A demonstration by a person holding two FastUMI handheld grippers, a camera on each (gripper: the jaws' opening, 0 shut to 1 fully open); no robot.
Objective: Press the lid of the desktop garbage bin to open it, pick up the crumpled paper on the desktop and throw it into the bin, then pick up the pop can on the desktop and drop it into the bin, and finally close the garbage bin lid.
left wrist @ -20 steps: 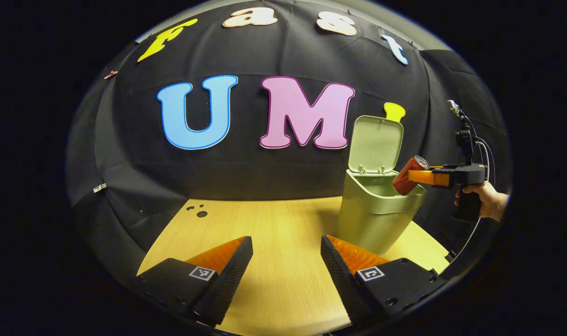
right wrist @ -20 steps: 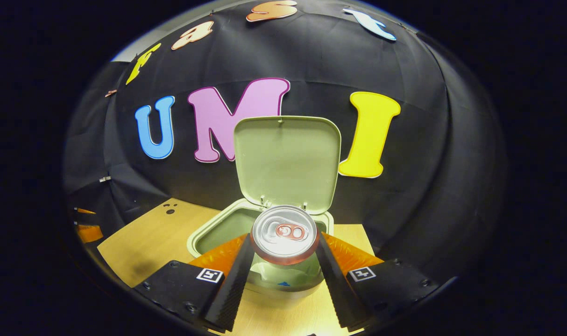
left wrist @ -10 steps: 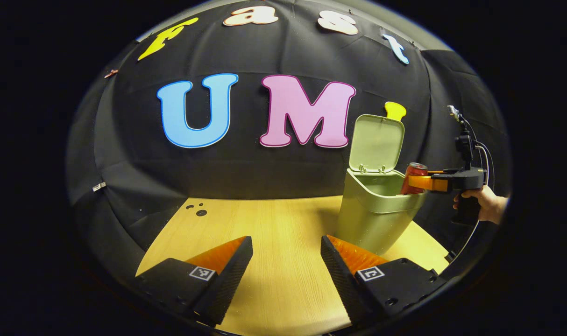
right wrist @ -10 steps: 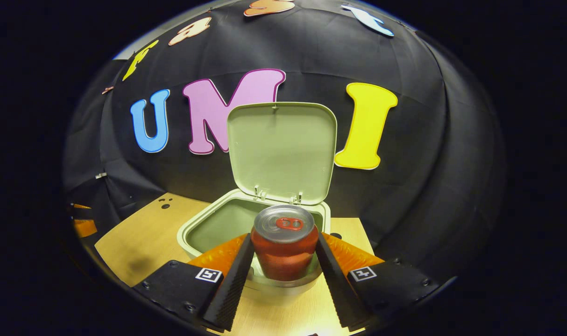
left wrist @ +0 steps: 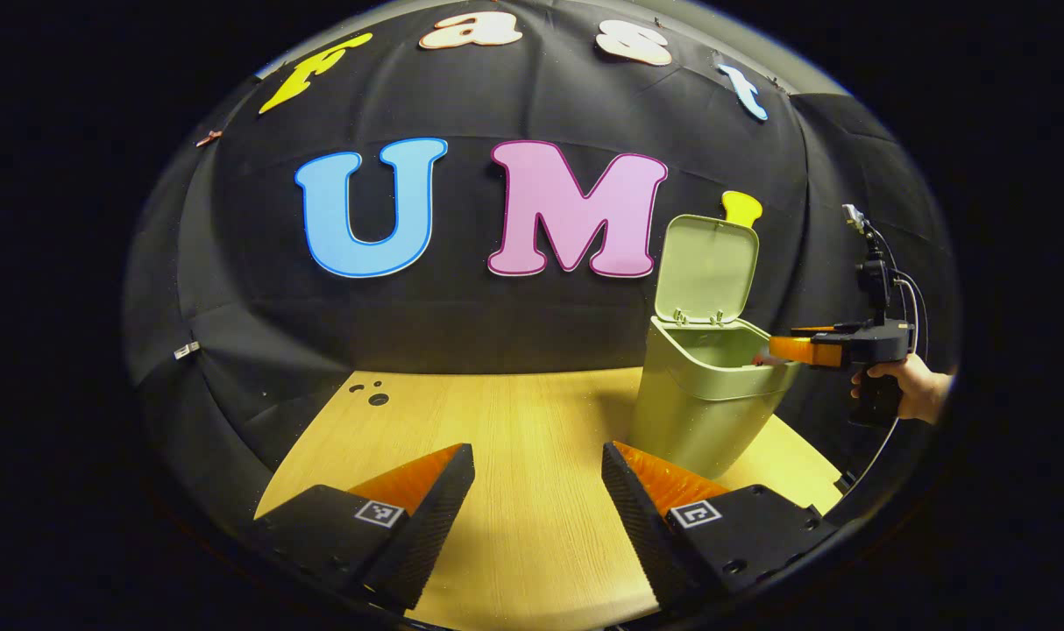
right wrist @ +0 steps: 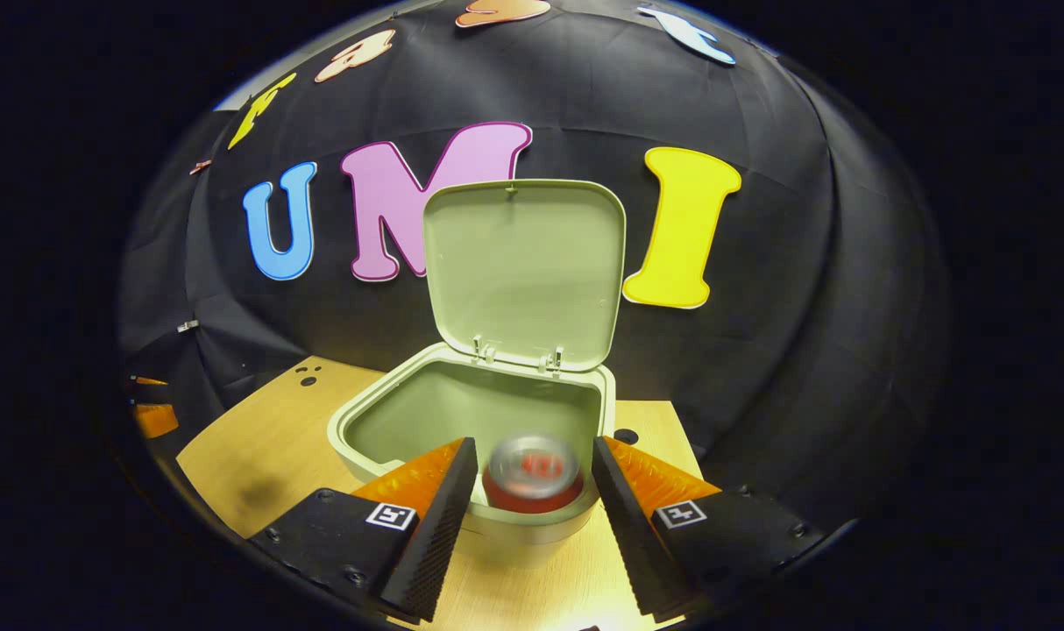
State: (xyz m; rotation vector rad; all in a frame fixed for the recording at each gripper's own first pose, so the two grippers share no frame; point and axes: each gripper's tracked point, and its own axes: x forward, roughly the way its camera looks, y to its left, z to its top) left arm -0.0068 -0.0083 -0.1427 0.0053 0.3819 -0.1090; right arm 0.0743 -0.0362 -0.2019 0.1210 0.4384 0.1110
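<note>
The pop can, blurred, sits loose between the spread fingers of the right claw, just inside the near rim of the bin, whose lid stands upright. Off to the side, the left claw hangs spread with nothing in it over the worktop, with the bin to its right.

Black cloth wall encloses the booth, creased in places. Light wood-grain counter below it, brightly lit near the front; dark holes at its far-left corner.
</note>
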